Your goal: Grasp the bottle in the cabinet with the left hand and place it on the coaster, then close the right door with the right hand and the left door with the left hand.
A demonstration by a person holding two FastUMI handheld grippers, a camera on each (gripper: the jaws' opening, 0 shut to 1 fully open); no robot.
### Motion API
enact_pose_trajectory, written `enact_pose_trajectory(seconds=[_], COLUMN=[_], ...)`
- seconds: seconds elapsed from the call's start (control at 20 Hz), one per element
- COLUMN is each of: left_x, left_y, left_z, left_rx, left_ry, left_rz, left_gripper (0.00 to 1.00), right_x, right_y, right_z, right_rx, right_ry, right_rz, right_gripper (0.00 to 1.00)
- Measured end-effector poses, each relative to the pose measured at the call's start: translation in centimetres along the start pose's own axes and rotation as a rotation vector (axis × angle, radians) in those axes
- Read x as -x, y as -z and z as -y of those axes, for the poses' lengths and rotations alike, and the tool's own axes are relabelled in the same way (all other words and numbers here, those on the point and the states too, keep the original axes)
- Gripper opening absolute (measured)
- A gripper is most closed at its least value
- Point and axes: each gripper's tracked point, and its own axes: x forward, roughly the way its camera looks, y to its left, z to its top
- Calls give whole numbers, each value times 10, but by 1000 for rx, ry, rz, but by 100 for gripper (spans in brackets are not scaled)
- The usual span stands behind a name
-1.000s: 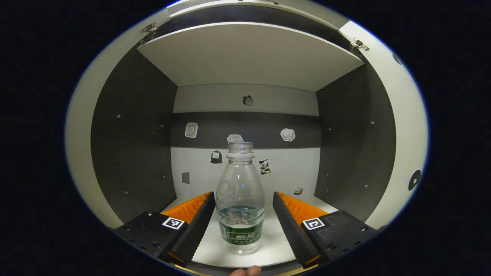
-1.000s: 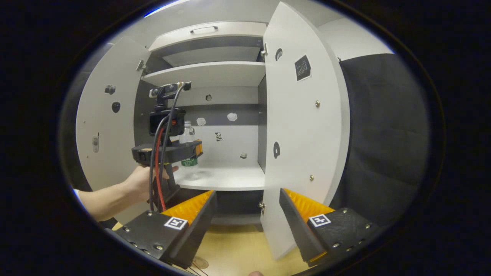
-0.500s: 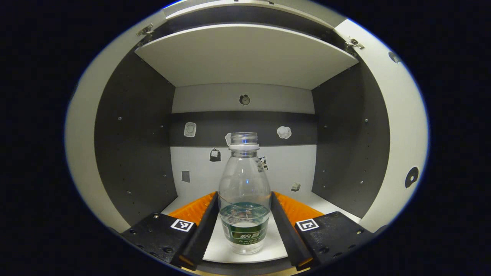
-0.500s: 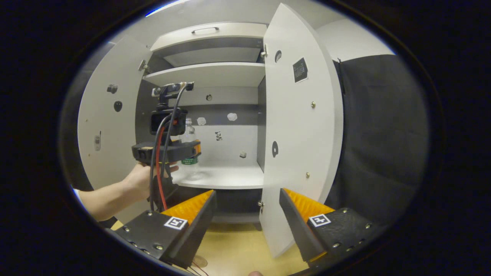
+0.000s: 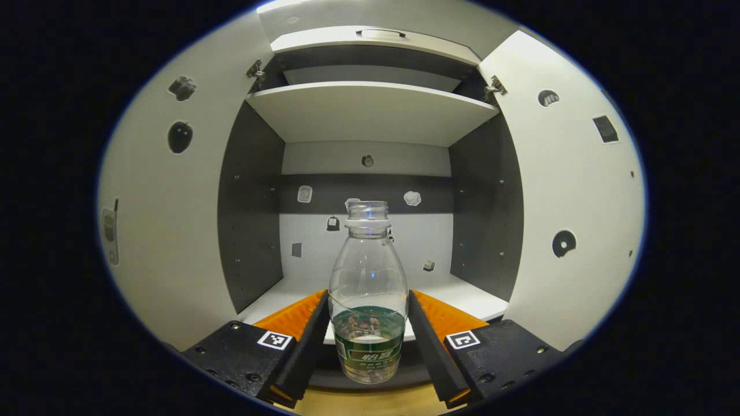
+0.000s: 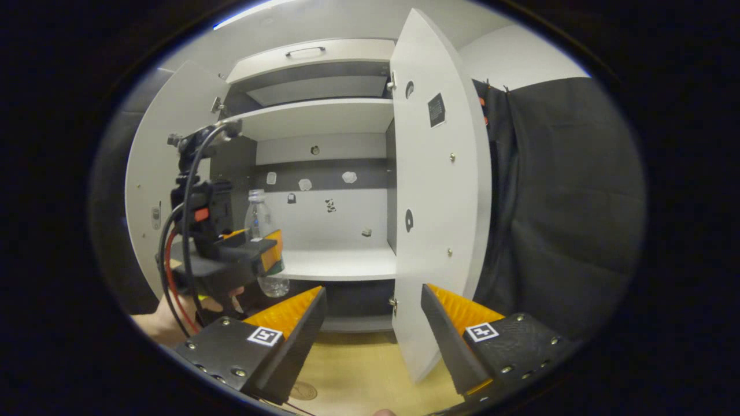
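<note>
We had the left gripper (image 5: 368, 341) clamped on the bottle (image 5: 368, 294), one finger pressed against each side of its lower body at the label band. In the right gripper view the same tool (image 6: 254, 254) showed the bottle (image 6: 263, 242) gripped and hanging clear in front of the lower shelf (image 6: 341, 263), its base below the shelf's front edge, so we judged it was lifted and out of the cabinet (image 5: 370, 110). The bottle stood upright, uncapped, with a little liquid in the bottom.

Our right gripper (image 6: 373, 323) was idle, its fingers spread wide with nothing between them, held low over the wooden tabletop (image 6: 358, 375) and just in front of the right door (image 6: 439, 190).

Beyond the fingers, both doors stood wide open: the left door (image 5: 167, 219) and the right door (image 5: 572, 190) flanked the bare compartment in the left gripper view. A small round disc (image 6: 303, 392) lay on the tabletop near the right gripper's left finger; we took it for the coaster, though too little of it showed to be sure.

As we judged it, the grasp was done and the carry was under way. What was left was setting the bottle on the coaster, releasing it, then swinging the right door shut with the right gripper and the left door with the left.
</note>
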Motion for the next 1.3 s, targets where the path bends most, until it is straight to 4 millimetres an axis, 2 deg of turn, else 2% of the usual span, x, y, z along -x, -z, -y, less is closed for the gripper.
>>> enact_pose_trajectory(seconds=[0.3, 0.4, 0.6, 0.85, 1.05, 1.15, 1.3], left_x=[60, 78, 110, 136, 152, 158, 161], left_y=[69, 97, 154, 214, 253, 268, 279], left_z=[1, -1, 6, 13, 23, 26, 28], left_rx=[31, 11, 2, 15, -5, -7, -9], left_ry=[5, -12, 2, 6, 13, 14, 10], left_rz=[-79, -118, -212, -298, -349, -370, -370], left_gripper=[82, 81, 82, 81, 82, 82, 82], right_x=[20, 26, 36, 45, 50, 52, 54], right_y=[14, 24, 40, 61, 76, 83, 93], right_z=[15, 18, 21, 22, 22, 23, 23], right_rx=[-11, -8, 5, 3, 6, -3, -6], right_ry=[22, 20, 20, 8, -8, -12, -20], right_rz=[-25, -52, -93, -147, -178, -195, -221], right_gripper=[99, 99, 99, 100, 99, 99, 100])
